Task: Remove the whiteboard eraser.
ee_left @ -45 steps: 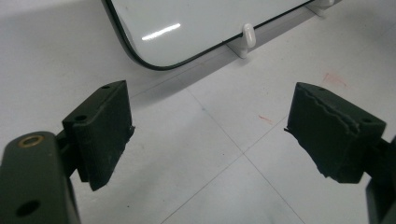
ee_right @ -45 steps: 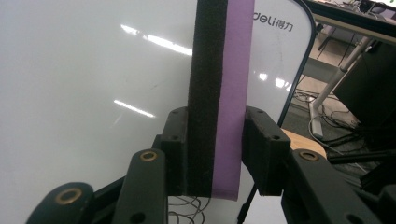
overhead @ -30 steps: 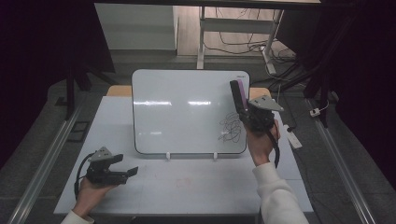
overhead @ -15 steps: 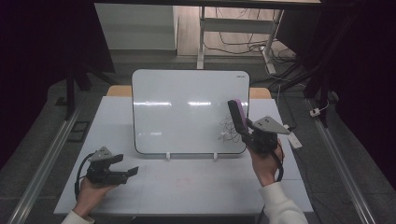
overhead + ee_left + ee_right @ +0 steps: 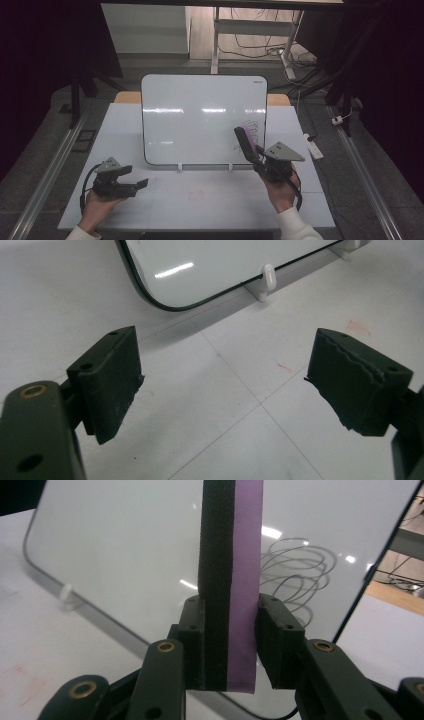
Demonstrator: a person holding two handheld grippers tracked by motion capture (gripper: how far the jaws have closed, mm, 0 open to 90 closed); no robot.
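A pale tiled surface (image 5: 200, 200) sits in a dark room, cables on the floor behind it. A whiteboard (image 5: 200, 120) stands propped on it, scribbles (image 5: 252, 132) at its right side. The right hand-held gripper (image 5: 257, 157) tilts up toward the board, pinching a black-and-purple eraser (image 5: 231, 580) just before the scribbles. The left hand-held gripper (image 5: 137, 184) rests low on the surface, jaws spread, holding nothing.

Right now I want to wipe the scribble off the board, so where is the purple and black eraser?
The purple and black foam eraser is clamped upright in the right tongs, just before the white board's lower right corner beside the scribble.
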